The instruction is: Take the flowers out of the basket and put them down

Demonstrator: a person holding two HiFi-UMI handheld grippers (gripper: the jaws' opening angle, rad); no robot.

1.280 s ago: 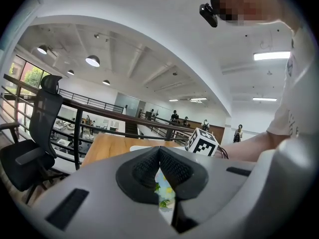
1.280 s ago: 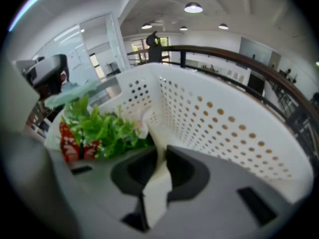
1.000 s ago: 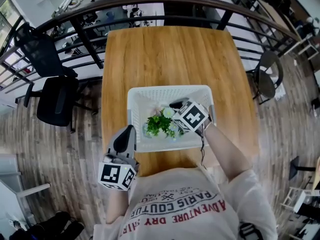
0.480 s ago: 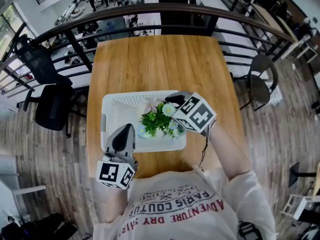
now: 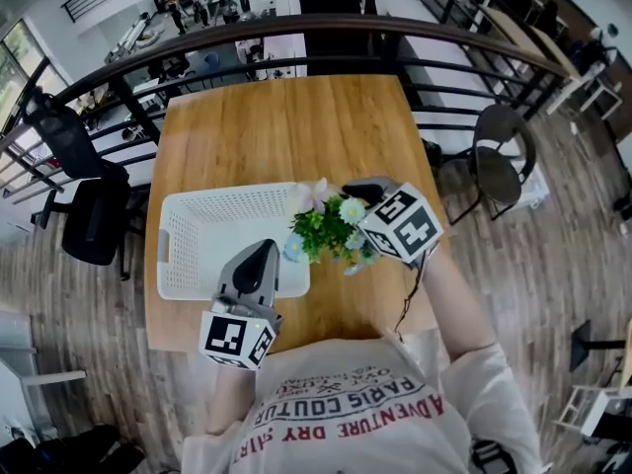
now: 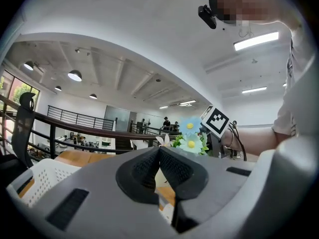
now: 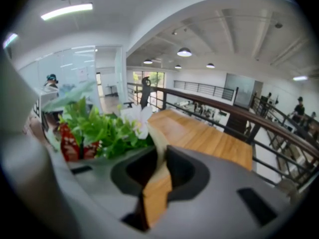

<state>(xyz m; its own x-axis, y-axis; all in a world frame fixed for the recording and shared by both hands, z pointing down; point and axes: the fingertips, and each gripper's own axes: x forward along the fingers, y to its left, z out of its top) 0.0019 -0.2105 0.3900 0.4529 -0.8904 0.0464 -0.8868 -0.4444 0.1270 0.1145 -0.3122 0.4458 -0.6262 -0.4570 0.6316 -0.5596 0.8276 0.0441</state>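
Wooden table (image 5: 286,126), curved railing (image 5: 227,26) — black office chair (image 5: 91,220) beside

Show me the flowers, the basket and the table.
flowers (image 5: 321,230), head view, green leaves of the bunch
basket (image 5: 212,240), head view, its bare mesh floor
table (image 5: 286,126), head view, bare wood beyond the basket

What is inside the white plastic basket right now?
The white plastic basket looks bare inside. The left hand-held gripper covers its near right corner, and the green-leaved bunch of flowers overlaps its right rim.
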